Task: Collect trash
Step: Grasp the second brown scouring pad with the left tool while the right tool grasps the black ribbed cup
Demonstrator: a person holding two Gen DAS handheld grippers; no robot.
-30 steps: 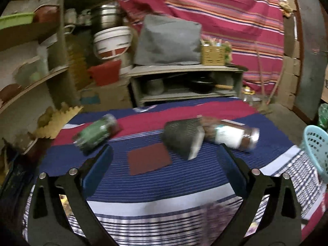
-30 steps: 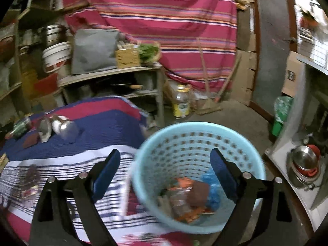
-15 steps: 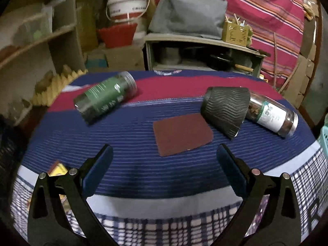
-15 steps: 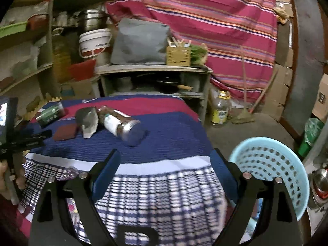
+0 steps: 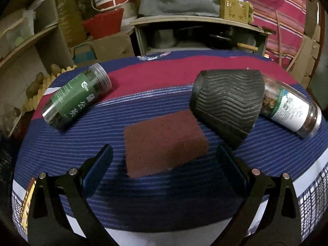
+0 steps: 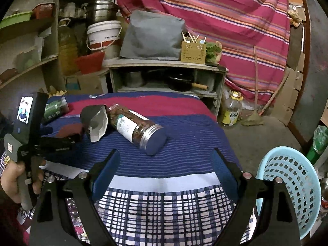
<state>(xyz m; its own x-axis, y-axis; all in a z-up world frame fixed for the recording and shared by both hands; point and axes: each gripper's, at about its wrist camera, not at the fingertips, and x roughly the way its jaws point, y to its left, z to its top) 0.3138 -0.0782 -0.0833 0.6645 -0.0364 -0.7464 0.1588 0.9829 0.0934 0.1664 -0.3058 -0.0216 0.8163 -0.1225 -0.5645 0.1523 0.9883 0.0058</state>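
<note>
A flat dark red scouring pad (image 5: 164,141) lies on the striped tablecloth (image 5: 164,188). My left gripper (image 5: 164,164) is open, its fingers on either side of the pad's near end, just above the cloth. A black ribbed paper cup (image 5: 227,102) lies on its side right of the pad, touching a clear jar with a white label (image 5: 287,110). A green-labelled jar (image 5: 75,98) lies at the left. My right gripper (image 6: 164,170) is open and empty over the table's near right part. The left gripper (image 6: 67,131) shows in the right wrist view.
A light blue trash basket (image 6: 291,184) stands on the floor right of the table. A snack wrapper (image 5: 28,203) lies at the table's near left edge. A low shelf (image 6: 164,75) with pans stands behind the table. Wooden shelves (image 5: 26,41) stand at the left.
My left gripper has moved forward and down, and its fingers now flank the red pad. My right gripper has swung left from over the basket to the table.
</note>
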